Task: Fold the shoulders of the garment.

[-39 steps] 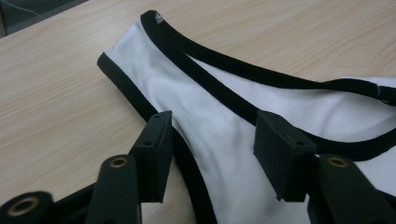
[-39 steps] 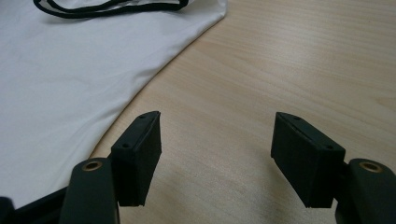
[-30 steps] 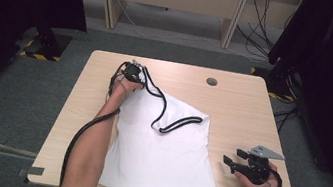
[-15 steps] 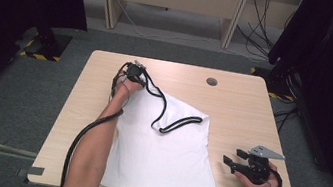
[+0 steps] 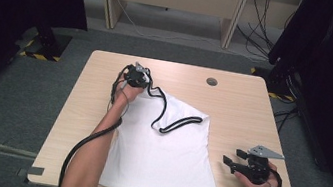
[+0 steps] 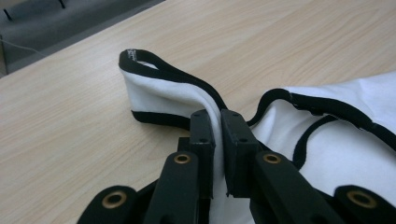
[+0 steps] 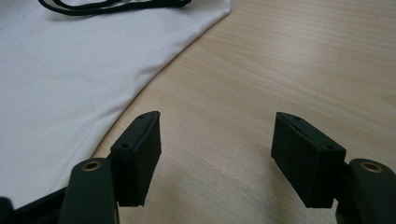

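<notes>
A white sleeveless top (image 5: 166, 149) with black trim lies spread on the light wooden bench (image 5: 242, 110), its hem toward the person and its shoulder straps toward the far side. The left gripper (image 5: 135, 75) is at the far left corner of the top, near the far edge of the bench. Its jaws have just been closing, and in the left gripper view they are now pressed together on the white strap (image 6: 159, 91) with the black edge, so this gripper (image 6: 218, 123) is clenched on the fabric. The strap makes a small loop that stands up from the wood beyond the jaws. Part of the black trim (image 5: 177, 124) curves across the white fabric in the middle of the top, and the neckline (image 6: 327, 109) is seen to the right of the jaws.

The right gripper (image 5: 233, 165) is near the person's side of the bench, just beside the right edge of the top and not touching it. In the right gripper view its two jaws stand well apart with only bare wood between them, so this gripper (image 7: 215, 158) is released and holds nothing. The white fabric (image 7: 70, 79) lies to the left of its jaws.

A small grey round cap (image 5: 212, 81) sits in the bench surface near the far edge, well apart from the top.
</notes>
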Motion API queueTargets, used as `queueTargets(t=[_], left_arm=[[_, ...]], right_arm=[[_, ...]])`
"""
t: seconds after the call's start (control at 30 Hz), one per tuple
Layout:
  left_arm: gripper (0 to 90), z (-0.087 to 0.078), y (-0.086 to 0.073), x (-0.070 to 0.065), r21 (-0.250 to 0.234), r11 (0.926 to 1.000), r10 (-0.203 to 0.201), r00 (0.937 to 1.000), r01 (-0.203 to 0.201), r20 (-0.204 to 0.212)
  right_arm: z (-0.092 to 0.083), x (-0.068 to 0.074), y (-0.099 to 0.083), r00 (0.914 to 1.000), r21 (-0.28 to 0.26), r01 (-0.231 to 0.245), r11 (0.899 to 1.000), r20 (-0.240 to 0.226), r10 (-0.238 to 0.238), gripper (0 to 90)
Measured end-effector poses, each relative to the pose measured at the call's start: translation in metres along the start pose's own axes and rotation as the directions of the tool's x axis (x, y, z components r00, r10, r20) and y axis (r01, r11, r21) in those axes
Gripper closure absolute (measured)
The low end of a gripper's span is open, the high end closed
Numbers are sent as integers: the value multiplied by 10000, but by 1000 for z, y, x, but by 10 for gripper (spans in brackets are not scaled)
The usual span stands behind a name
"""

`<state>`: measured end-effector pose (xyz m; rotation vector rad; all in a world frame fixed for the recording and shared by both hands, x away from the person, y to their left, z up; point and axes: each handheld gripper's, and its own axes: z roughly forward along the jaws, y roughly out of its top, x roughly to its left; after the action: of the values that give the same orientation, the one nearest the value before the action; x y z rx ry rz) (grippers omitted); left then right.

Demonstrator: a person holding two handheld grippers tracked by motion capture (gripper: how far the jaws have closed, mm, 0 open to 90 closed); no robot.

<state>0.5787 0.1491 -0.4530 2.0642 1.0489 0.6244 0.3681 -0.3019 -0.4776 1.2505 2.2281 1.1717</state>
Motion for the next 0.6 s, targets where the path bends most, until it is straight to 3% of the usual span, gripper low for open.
queueTargets(t=[0.6], left_arm=[[822, -26, -10, -26, -285, 9963, 811, 9966, -815, -165]], right_arm=[[0, 0, 0, 10000, 50, -12, 10000, 5, 12, 335]])
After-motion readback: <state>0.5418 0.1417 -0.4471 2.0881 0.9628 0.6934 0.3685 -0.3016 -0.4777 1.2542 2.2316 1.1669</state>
